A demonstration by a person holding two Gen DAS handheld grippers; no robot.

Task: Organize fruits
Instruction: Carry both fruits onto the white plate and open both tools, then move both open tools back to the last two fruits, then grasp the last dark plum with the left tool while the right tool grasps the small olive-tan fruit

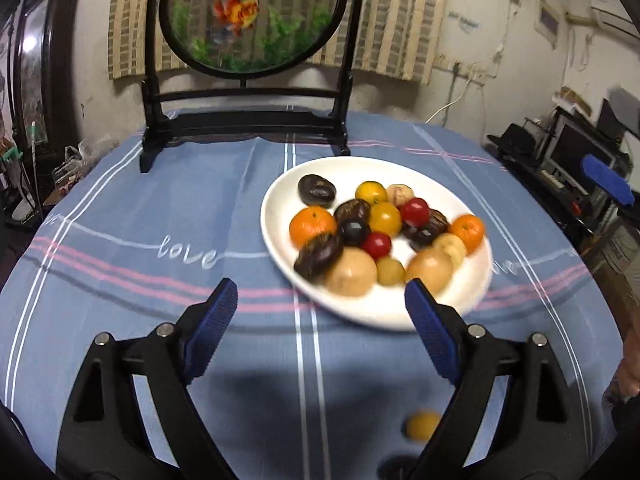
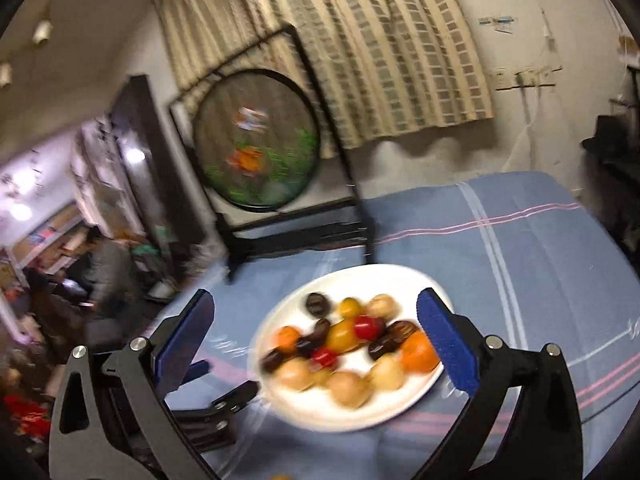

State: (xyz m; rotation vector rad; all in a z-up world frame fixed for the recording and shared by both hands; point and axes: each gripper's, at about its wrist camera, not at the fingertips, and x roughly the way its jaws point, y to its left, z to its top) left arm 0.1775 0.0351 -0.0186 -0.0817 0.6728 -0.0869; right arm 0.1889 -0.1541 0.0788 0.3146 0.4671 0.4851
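Note:
A white plate [image 1: 280,208] [image 2: 400,276] on the blue tablecloth holds several small fruits: two oranges [image 1: 312,226], red tomatoes [image 1: 415,211], yellow ones, dark brown ones [image 1: 318,256] and tan round ones [image 1: 352,272]. One yellow-orange fruit [image 1: 422,424] lies loose on the cloth, close below my left gripper. My left gripper [image 1: 320,292] stands open just before the plate's near rim, with nothing between its pads. My right gripper [image 2: 316,300] is wide open above the plate's near side and holds nothing. A blue pad of its fingers [image 1: 608,178] shows at the far right of the left wrist view.
A round goldfish screen [image 1: 248,12] in a black stand [image 1: 240,128] rises at the table's back edge, behind the plate. Dark shelves with equipment [image 1: 560,168] lie off the table's right side. A hand [image 1: 632,360] shows at the right edge. A person [image 2: 108,272] sits in the room beyond.

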